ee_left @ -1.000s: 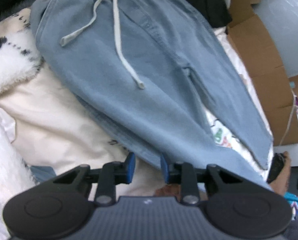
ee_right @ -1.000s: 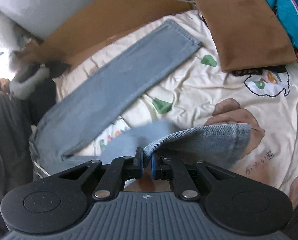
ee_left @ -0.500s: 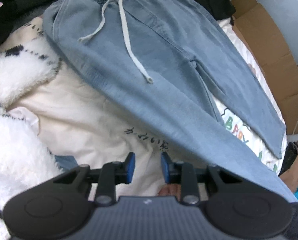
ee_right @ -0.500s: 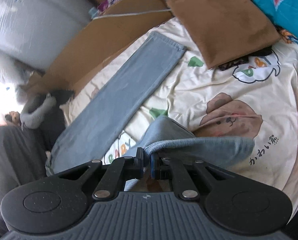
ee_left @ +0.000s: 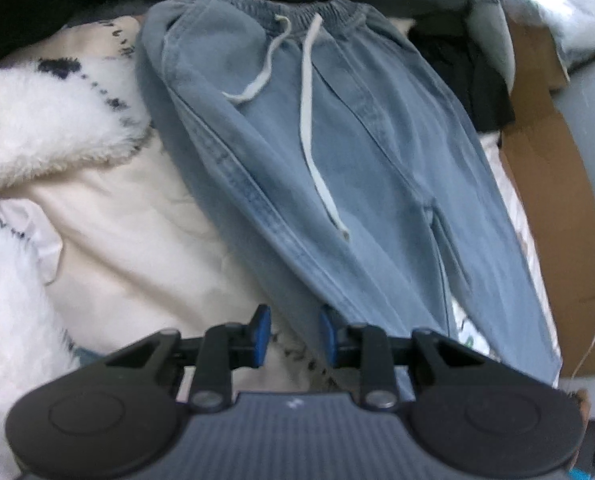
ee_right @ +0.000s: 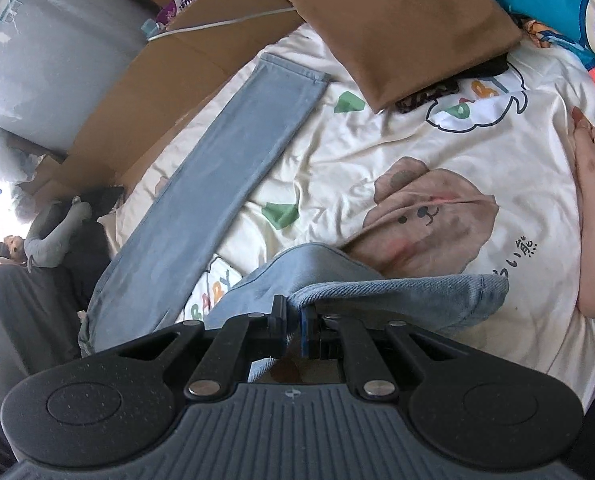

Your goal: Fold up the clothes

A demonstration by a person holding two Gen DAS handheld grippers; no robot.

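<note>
Denim on the bed: pale blue drawstring trousers (ee_left: 337, 152) lie spread over the cream printed bedsheet (ee_right: 397, 152), waistband at the bed's far edge in the left wrist view, white drawstring (ee_left: 309, 120) trailing down the front. One leg (ee_right: 225, 168) runs flat and straight toward the bed edge that borders the cardboard (ee_right: 145, 92), its hem just short of a folded brown garment (ee_right: 397, 24) parked near the far corner, presumably a piece already dealt with. And here's the action: the right gripper (ee_right: 295, 316) has its jaws pinched nearly together on the hem of the other leg (ee_right: 397, 300), the cuff draped across the fingers and bunched up off the sheet. That grip at the hem makes sense, since holding the end lets the whole leg be carried over in one sweep onto its partner. The left gripper (ee_left: 293, 330) sits partly open with nothing clamped, poised right at the outer side seam of the near leg, fabric edge lying close to one blue pad (ee_left: 326, 332); it looks placed to take that seam or pin it. A white fluffy blanket (ee_left: 37, 132) crowds the bed's other side, so the fold has limited room there. A bare foot (ee_right: 593, 208) rests on the sheet by the near edge.
</note>
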